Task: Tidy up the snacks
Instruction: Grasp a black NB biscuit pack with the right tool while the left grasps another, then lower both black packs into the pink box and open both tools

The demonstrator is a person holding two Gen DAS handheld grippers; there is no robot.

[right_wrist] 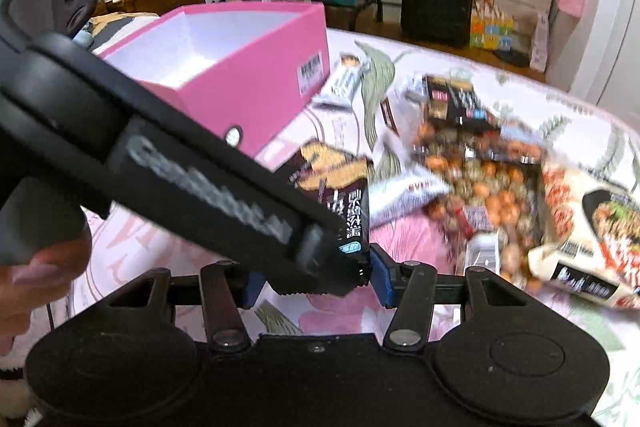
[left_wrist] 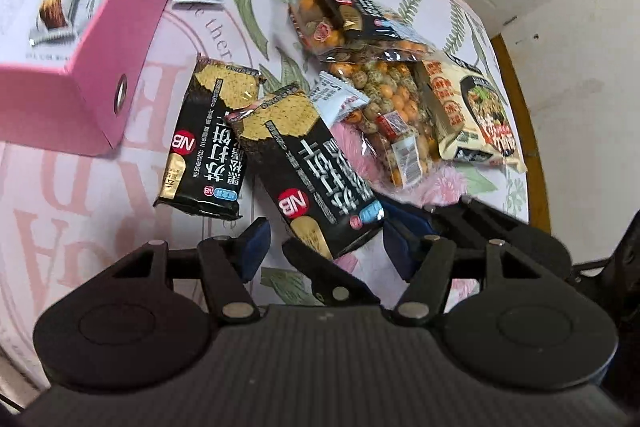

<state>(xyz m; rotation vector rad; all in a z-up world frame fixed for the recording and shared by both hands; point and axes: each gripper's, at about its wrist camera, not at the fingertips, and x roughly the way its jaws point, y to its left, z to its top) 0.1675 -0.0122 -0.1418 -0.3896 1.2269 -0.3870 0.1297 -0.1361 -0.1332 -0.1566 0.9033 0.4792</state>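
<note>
A black soda-cracker packet (left_wrist: 316,183) (right_wrist: 332,195) hangs tilted above the flowered cloth. Its lower end sits where both grippers cross. My right gripper (right_wrist: 318,281) (left_wrist: 352,239) hugs the packet's two bottom corners, and one blue pad (right_wrist: 380,275) touches its edge. My left gripper (left_wrist: 326,247) straddles the same end. A strip of cloth shows between its left pad (left_wrist: 256,247) and the packet, so its grip is unclear. The pink box (left_wrist: 100,59) (right_wrist: 248,83) stands open at the left with silver bars (left_wrist: 56,7) inside.
A second cracker packet (left_wrist: 208,143) lies flat beside the box. Further right is a heap: a third black packet (left_wrist: 352,7), a clear bag of coated nuts (left_wrist: 384,99), a white sachet (left_wrist: 340,99) and a noodle pack (left_wrist: 476,111) near the table's wooden edge (left_wrist: 520,107). A person's hand (right_wrist: 36,267) holds the left gripper.
</note>
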